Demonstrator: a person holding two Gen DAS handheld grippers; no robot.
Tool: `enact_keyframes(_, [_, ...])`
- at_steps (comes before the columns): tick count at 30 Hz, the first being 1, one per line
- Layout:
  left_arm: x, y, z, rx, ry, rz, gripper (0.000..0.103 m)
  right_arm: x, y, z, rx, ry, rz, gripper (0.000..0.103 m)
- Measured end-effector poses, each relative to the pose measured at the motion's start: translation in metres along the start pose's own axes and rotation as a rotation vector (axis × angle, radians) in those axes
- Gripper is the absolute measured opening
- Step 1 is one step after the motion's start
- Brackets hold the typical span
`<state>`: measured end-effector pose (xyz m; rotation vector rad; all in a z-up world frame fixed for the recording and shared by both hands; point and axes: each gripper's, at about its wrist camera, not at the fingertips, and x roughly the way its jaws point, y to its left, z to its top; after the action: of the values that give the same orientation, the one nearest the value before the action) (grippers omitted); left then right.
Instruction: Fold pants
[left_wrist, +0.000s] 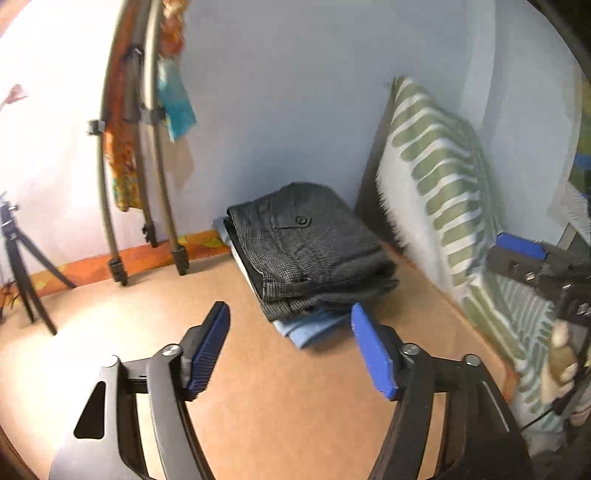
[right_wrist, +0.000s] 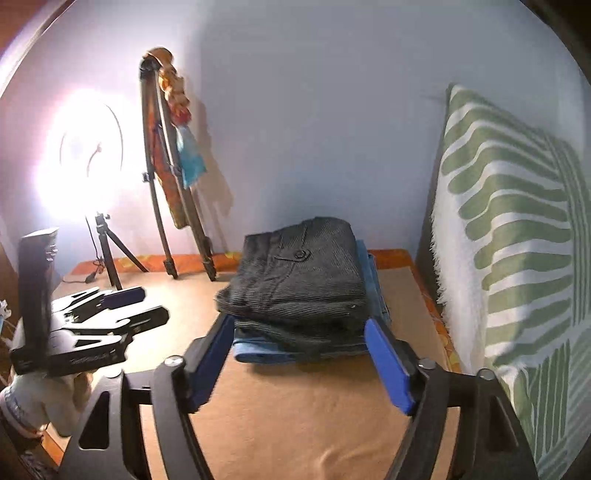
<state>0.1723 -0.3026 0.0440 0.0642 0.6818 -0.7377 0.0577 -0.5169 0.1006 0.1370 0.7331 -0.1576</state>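
Note:
Folded dark grey pants (left_wrist: 306, 251) (right_wrist: 299, 277) with a buttoned back pocket lie on top of a folded light blue garment (left_wrist: 310, 328) (right_wrist: 258, 350) near the far wall, on a tan cloth-covered surface (left_wrist: 277, 406) (right_wrist: 295, 417). My left gripper (left_wrist: 290, 334) hovers in front of the stack, jaws wide apart with nothing between the blue pads. My right gripper (right_wrist: 299, 343) stands open too, just short of the stack's near edge, holding nothing. The left gripper (right_wrist: 144, 304) also shows at the left of the right wrist view, held by a gloved hand (right_wrist: 33, 402).
A green-and-white striped pillow (left_wrist: 443, 184) (right_wrist: 517, 240) leans upright along the right edge. A tall tripod (left_wrist: 147, 166) (right_wrist: 173, 206) draped with colourful cloth stands at the back. A small black tripod (left_wrist: 22, 258) (right_wrist: 107, 254) carries a bright ring light (right_wrist: 85, 147) at the left.

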Motion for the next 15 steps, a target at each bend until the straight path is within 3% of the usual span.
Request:
enact_keyframes(3, [-0.032,-0.004,-0.006,0.006,-0.022,0.001,0.072,-0.023,0.021,-0.006,0.000,-0.020,-0.029,0.079])
enact_keyframes(5, [-0.049,-0.004,-0.010,0.004,-0.033,-0.009,0.077,-0.033,0.032,-0.010,0.007,-0.031,-0.039,0.087])
enact_keyframes(8, [-0.076,-0.004,-0.017,-0.006,-0.051,-0.021,0.078,-0.045,0.048,-0.018,0.001,-0.047,-0.069,0.088])
enact_keyframes(15, [-0.117,0.000,-0.033,-0.038,-0.087,0.025,0.081,-0.067,0.070,-0.034,0.018,-0.092,-0.103,0.099])
